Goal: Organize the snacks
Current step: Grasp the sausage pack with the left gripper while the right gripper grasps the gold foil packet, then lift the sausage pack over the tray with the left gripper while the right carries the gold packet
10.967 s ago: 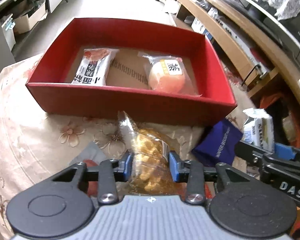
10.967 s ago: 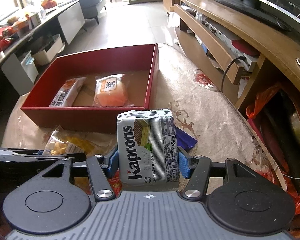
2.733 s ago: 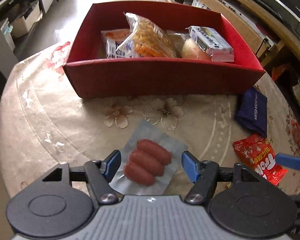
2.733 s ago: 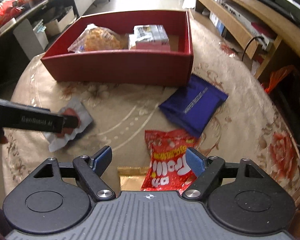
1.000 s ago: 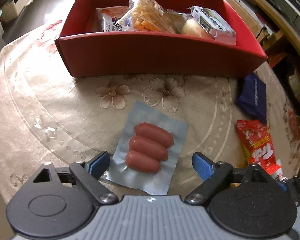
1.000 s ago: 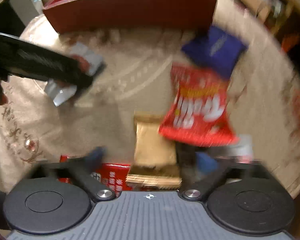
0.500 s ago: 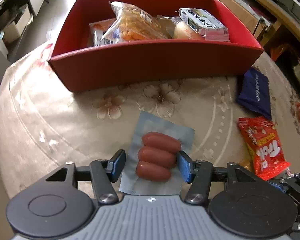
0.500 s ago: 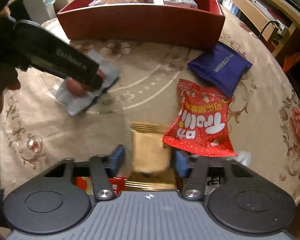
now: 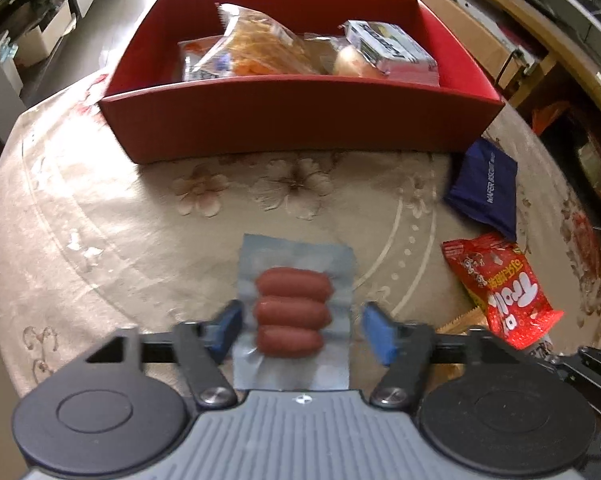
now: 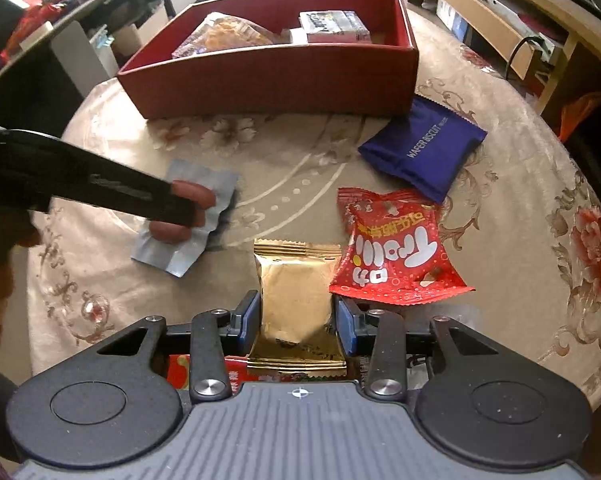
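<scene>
Gold foil snack packet [image 10: 294,292] sits clamped between the right gripper [image 10: 296,318] pads, near table edge, just in front of the red Trolli bag [image 10: 396,254], whose corner overlaps the packet's right side. Left gripper [image 9: 298,330] jaws are opening around the vacuum-packed sausage pack [image 9: 292,312]; pads stand clear of the three sausages, pack lies on the floral tablecloth [image 9: 120,220] between them. Right wrist view shows that gripper from the side, its finger crossing over the sausages, plus a red wrapper under the gold packet's near end; label unreadable. Left wrist view shows only a gold corner beside the Trolli bag. Blue wafer biscuit pouch [image 10: 424,148] lies beside the red box [image 10: 276,76], close to its right front corner; touching or not, can't tell. Box holds a clear bag of orange-yellow snacks [image 9: 260,46], a Kaprons wafer pack [image 9: 388,46], a round pale bun and an orange-white packet, the last two visible only from the left wrist.
</scene>
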The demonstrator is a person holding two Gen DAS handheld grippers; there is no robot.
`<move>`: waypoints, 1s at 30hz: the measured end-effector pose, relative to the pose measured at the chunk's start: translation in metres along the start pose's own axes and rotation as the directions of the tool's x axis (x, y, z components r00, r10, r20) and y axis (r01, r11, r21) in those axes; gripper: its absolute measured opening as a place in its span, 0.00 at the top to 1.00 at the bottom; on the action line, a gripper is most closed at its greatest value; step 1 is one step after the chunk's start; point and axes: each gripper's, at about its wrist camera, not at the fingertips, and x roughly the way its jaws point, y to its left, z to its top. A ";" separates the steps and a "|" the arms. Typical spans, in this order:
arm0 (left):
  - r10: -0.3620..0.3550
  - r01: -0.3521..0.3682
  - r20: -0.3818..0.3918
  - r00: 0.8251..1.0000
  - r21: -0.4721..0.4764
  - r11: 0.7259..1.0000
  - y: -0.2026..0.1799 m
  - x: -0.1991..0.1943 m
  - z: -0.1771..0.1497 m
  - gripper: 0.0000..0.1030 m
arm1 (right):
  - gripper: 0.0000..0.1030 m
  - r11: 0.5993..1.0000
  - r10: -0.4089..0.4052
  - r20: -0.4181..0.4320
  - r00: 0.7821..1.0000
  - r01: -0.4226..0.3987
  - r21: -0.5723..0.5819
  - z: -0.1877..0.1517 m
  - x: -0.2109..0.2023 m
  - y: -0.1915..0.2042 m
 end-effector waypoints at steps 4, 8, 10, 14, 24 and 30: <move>0.099 -0.098 -0.012 0.995 0.048 0.994 -0.013 0.011 -0.002 0.32 | 0.53 1.000 -0.002 -0.009 1.000 0.002 0.013 0.002 0.000 -0.005; 0.095 -0.095 -0.018 0.995 0.009 0.995 -0.007 0.009 -0.002 0.34 | 0.53 1.000 -0.003 -0.010 1.000 0.003 0.012 0.002 0.000 -0.008; 0.088 -0.088 -0.021 0.996 -0.015 0.996 -0.004 0.009 -0.003 0.34 | 0.53 1.000 0.001 -0.002 1.000 -0.001 0.009 0.003 -0.002 -0.008; 0.057 -0.058 -0.017 0.998 -0.040 0.998 0.003 0.003 -0.006 0.34 | 0.53 1.000 0.014 0.021 1.000 -0.015 0.009 0.006 -0.008 -0.006; 0.001 0.000 0.017 1.000 -0.088 0.996 0.014 -0.022 -0.018 0.34 | 0.53 1.000 0.024 0.053 0.998 -0.024 0.006 0.011 -0.015 -0.002; -0.019 0.027 0.057 0.998 -0.137 0.990 0.027 -0.037 -0.013 0.34 | 0.53 0.999 0.040 0.089 0.995 -0.042 0.019 0.021 -0.020 0.000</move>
